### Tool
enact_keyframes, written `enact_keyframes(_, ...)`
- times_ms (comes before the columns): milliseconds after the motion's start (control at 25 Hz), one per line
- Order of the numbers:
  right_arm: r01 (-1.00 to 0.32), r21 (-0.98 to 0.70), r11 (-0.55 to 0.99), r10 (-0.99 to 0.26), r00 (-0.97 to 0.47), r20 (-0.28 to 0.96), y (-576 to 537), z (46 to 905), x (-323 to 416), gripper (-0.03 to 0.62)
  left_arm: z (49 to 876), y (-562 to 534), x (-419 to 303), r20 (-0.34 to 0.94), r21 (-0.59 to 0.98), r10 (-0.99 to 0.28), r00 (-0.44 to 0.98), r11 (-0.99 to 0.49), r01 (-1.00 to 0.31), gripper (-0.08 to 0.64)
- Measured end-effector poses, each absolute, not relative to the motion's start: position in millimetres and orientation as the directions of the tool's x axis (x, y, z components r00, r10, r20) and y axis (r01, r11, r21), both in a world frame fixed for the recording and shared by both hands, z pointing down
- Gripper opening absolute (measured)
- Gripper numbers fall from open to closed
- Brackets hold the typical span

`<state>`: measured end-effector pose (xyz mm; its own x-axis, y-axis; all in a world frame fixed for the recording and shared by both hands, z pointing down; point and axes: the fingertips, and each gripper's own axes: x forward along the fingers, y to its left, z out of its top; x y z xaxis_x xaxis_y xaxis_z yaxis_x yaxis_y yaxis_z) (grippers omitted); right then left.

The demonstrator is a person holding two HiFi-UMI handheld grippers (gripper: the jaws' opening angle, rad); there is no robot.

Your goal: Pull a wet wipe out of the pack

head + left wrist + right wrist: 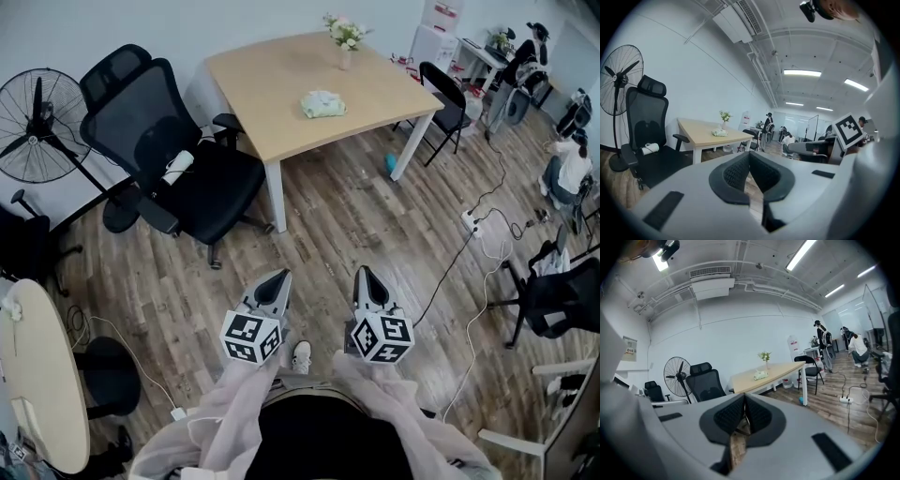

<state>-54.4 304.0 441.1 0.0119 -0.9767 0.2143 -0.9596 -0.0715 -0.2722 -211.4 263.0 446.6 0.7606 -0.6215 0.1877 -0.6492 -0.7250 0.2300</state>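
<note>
Far ahead on the pale wooden surface lay a soft green wipe pack; my left gripper and right gripper, fingers closed empty, might only shove it.

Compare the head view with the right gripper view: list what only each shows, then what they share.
Only the head view: the person's shoe and sleeves. Only the right gripper view: the ceiling lights and the air conditioner. Both: the wooden table with the wipe pack and flower vase, the fan, and the black office chair.
</note>
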Motion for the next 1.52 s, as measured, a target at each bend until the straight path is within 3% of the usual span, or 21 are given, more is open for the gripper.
enact_keyframes(920,-0.951,-0.277,-0.137,-0.96,0.059,0.273,269,467,-31,0.012,467,211,-220,0.235,0.239,-0.64,0.732,-0.692,-0.681,0.011)
enact_keyframes(1520,-0.954,-0.276,-0.118,-0.958,0.036,0.286,183,470,17,0.011,465,128,-169,0.233,0.236,-0.652,0.721,-0.682,-0.693,0.011)
